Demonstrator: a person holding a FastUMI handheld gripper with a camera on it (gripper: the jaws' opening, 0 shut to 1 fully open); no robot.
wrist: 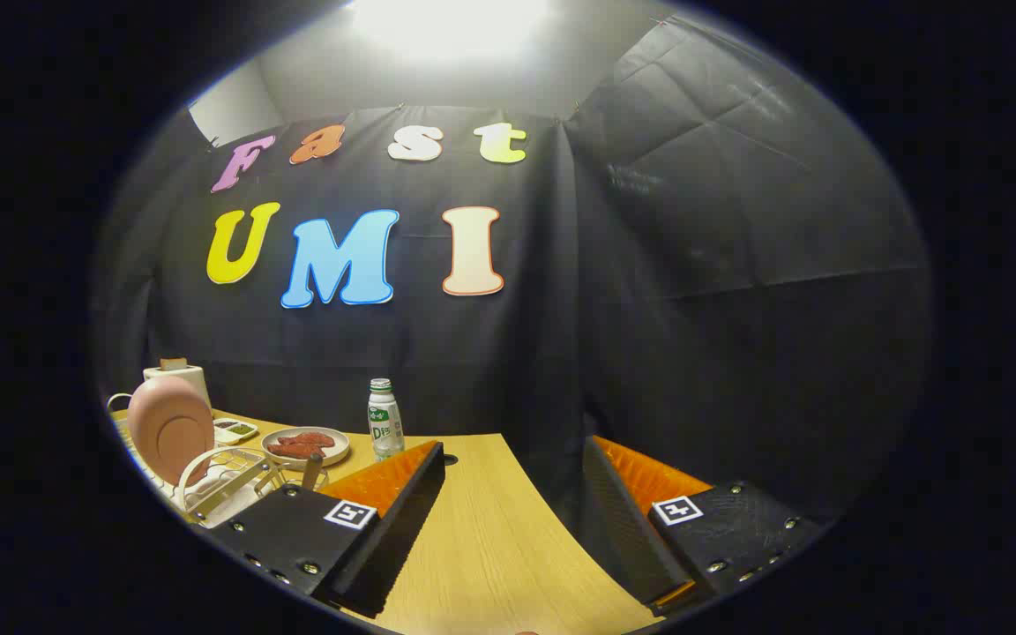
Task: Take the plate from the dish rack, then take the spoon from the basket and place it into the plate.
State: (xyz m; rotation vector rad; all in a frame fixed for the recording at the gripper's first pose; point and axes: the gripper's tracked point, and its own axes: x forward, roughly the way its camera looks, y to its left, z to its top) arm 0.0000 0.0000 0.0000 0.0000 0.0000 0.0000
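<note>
A pink plate (pixel 171 428) stands upright in a white wire dish rack (pixel 224 481), off to the left of my left finger. A brownish handle (pixel 311 470), likely the spoon, sticks up from a wire basket on the rack's near end, just behind that finger; the rest of it is hidden. My gripper (pixel 512 520) is open above the wooden table (pixel 490 538), with only bare tabletop between the fingers. The plate and rack lie well to the left of the gap.
Beyond the left finger stand a small bottle (pixel 384 420), a white plate of reddish food (pixel 306 445) and a small divided dish (pixel 235 430). A white box-like object (pixel 176 374) sits behind the rack. The table's far edge meets the black cloth wall.
</note>
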